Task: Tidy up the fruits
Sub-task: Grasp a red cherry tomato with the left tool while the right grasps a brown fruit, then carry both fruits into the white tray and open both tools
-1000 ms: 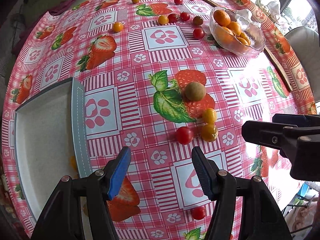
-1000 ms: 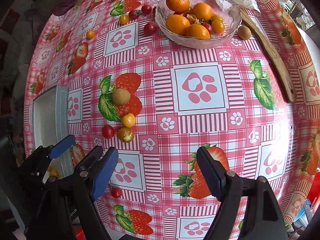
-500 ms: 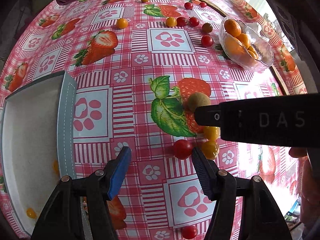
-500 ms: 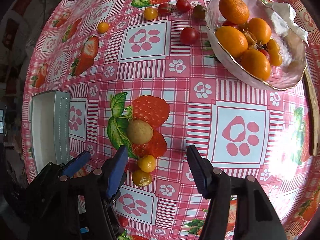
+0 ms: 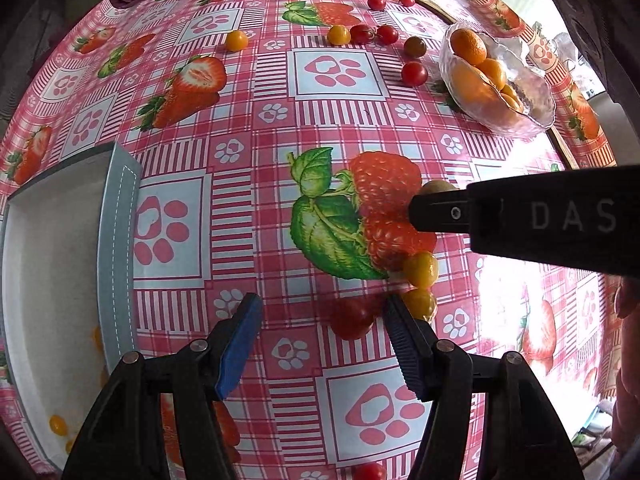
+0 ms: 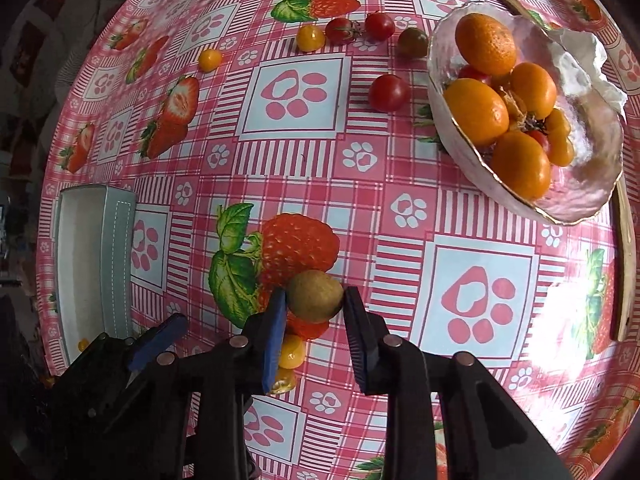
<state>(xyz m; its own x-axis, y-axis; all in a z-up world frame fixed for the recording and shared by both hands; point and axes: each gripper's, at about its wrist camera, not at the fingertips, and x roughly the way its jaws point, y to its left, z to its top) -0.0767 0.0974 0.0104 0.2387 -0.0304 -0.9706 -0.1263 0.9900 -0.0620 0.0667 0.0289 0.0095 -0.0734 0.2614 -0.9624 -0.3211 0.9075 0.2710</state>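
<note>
A brown kiwi [image 6: 315,296] lies on the strawberry tablecloth between the fingers of my right gripper [image 6: 314,308], whose jaws stand close around it but still a little apart. My left gripper [image 5: 320,320] is open, with a red cherry tomato [image 5: 352,318] between its fingertips near the right finger. Two yellow tomatoes [image 5: 420,269] [image 5: 419,303] lie just right of it. In the left wrist view the right gripper's black body [image 5: 520,220] hides most of the kiwi [image 5: 434,187].
A grey tray [image 5: 116,248] holding small yellow tomatoes [image 5: 58,426] sits at the left. A glass bowl [image 6: 576,196] of oranges [image 6: 476,112] stands at the right by a wooden board [image 6: 626,272]. Several cherry tomatoes [image 6: 388,93] are scattered at the far side.
My right gripper has moved forward onto the kiwi and narrowed around it. My left gripper has advanced so the red tomato now sits between its fingertips.
</note>
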